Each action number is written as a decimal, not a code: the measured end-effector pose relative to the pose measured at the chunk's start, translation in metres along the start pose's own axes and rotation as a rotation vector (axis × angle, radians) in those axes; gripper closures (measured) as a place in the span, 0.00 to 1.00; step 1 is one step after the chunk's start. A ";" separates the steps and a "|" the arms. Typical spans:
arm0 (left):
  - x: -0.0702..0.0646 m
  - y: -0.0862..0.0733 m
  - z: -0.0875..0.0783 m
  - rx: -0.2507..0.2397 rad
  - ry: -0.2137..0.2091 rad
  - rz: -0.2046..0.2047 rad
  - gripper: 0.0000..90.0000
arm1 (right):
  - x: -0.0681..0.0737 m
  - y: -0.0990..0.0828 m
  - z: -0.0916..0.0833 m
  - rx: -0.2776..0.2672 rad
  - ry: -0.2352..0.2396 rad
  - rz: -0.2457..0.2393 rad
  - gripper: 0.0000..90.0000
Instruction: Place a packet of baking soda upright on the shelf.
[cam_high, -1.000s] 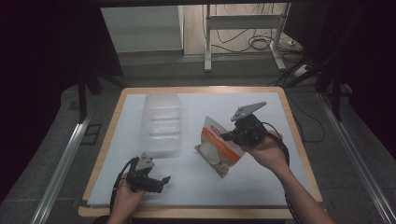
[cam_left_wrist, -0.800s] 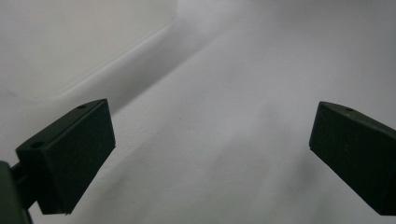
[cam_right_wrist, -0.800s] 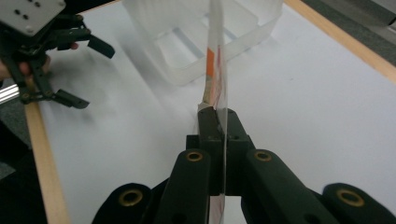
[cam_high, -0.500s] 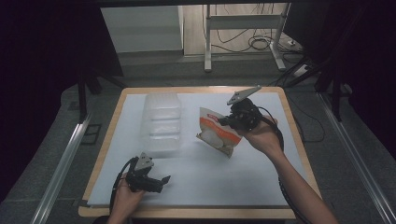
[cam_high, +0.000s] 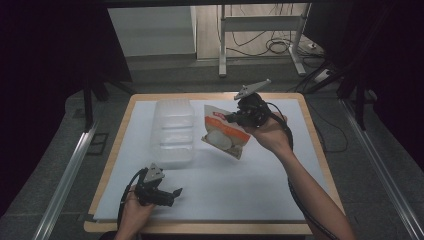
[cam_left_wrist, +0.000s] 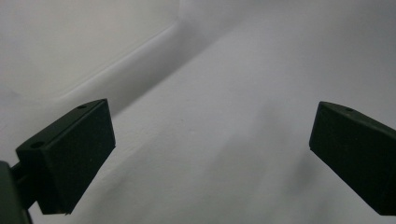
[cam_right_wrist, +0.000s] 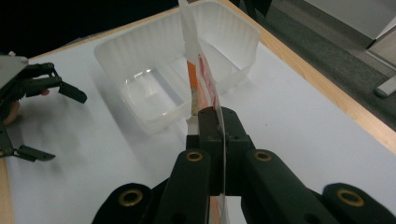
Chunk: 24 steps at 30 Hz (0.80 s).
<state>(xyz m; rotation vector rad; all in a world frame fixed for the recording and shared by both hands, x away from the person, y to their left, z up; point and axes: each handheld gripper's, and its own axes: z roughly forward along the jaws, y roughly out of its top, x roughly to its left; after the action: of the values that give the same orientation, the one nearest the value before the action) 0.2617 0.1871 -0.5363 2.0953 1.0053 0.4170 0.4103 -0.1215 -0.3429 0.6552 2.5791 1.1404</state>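
Note:
A flat snack bag (cam_high: 223, 131), white and orange with a red label, hangs in the air beside the clear plastic tub (cam_high: 173, 131). My right gripper (cam_high: 231, 119) is shut on the bag's upper right edge. In the right gripper view the bag (cam_right_wrist: 201, 79) stands edge-on between the closed jaws of that gripper (cam_right_wrist: 211, 128), with the tub (cam_right_wrist: 180, 60) just beyond it. My left gripper (cam_high: 172, 193) rests low on the white mat near the front left, open, with nothing between its fingers (cam_left_wrist: 70, 154). In the right gripper view, the left gripper (cam_right_wrist: 60, 121) sits at the left edge.
A white mat (cam_high: 250, 180) covers the wooden table (cam_high: 320, 150). Dark floor, a metal stand (cam_high: 260, 30) and loose cables lie behind the table. A metal rail (cam_high: 70, 170) runs along the left side.
My right gripper has carried the bag up and toward the far side, closer to the tub's right rim. The left gripper has stayed where it was.

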 end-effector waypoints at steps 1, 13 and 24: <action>0.000 0.000 0.000 0.000 0.000 0.000 0.00 | 0.000 0.002 0.001 -0.002 -0.001 0.000 0.99; 0.000 0.000 -0.001 -0.007 0.002 -0.001 0.00 | -0.008 0.027 0.017 -0.049 0.019 0.027 0.99; 0.000 0.000 -0.001 -0.020 0.001 -0.007 0.00 | -0.009 0.055 0.038 -0.062 0.015 0.016 0.99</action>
<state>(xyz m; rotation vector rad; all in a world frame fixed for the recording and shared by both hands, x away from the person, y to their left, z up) 0.2613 0.1877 -0.5352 2.0736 1.0052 0.4224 0.4497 -0.0693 -0.3270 0.6572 2.5442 1.2296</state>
